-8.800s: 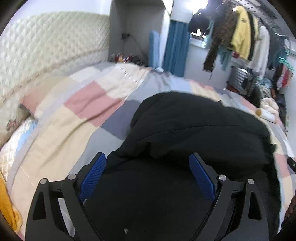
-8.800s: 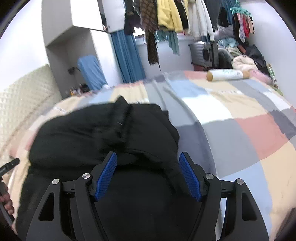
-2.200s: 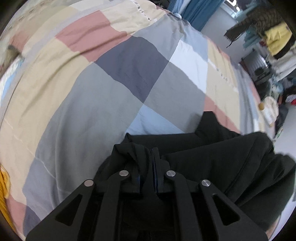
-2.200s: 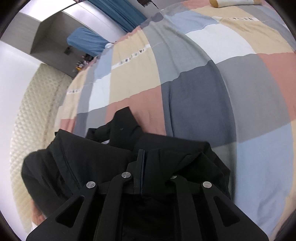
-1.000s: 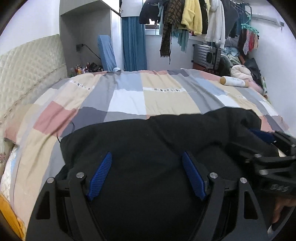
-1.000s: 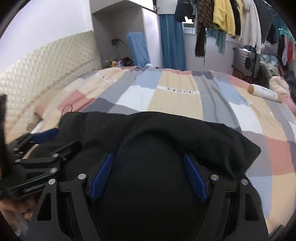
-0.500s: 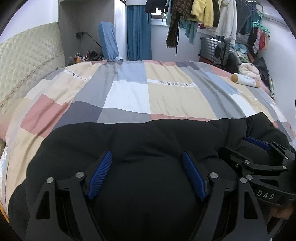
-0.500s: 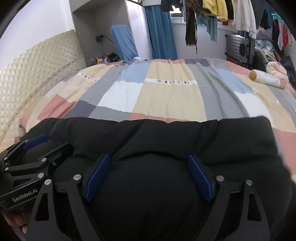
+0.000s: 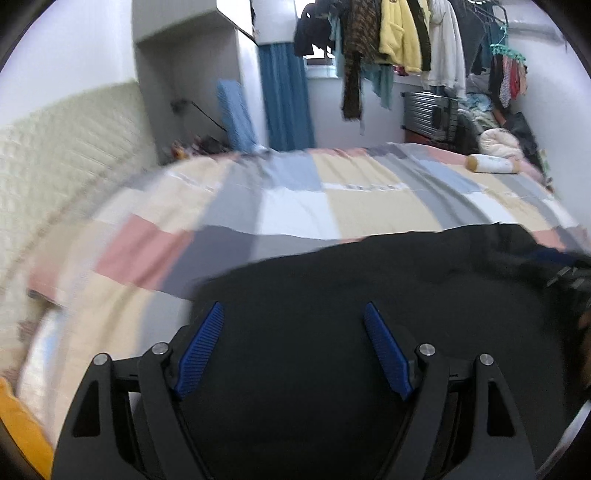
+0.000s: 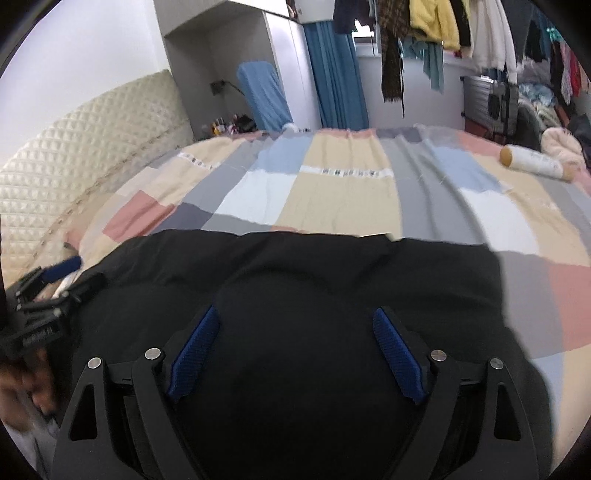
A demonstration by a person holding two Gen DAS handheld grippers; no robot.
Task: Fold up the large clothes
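Observation:
A large black garment (image 9: 369, 288) lies folded into a thick bundle on the patchwork bedspread (image 9: 295, 199); it also fills the near part of the right wrist view (image 10: 303, 273). My left gripper (image 9: 293, 314) is open, its blue pads apart above the garment's left half, holding nothing. My right gripper (image 10: 295, 317) is open and empty above the garment's right half. The left gripper also shows at the left edge of the right wrist view (image 10: 48, 288), and the right gripper shows blurred at the right edge of the left wrist view (image 9: 569, 273).
A quilted cream headboard (image 10: 85, 147) runs along the left. A white bottle (image 10: 535, 162) lies on the far right of the bed. Clothes hang on a rack (image 9: 399, 33) beyond the bed, beside a blue curtain (image 10: 336, 70) and a suitcase (image 9: 428, 110).
Both grippers, which were shut on the garment about two seconds ago, have stayed open over the last second. Both have lifted and tilted up off the folded garment; the left view is motion-blurred.

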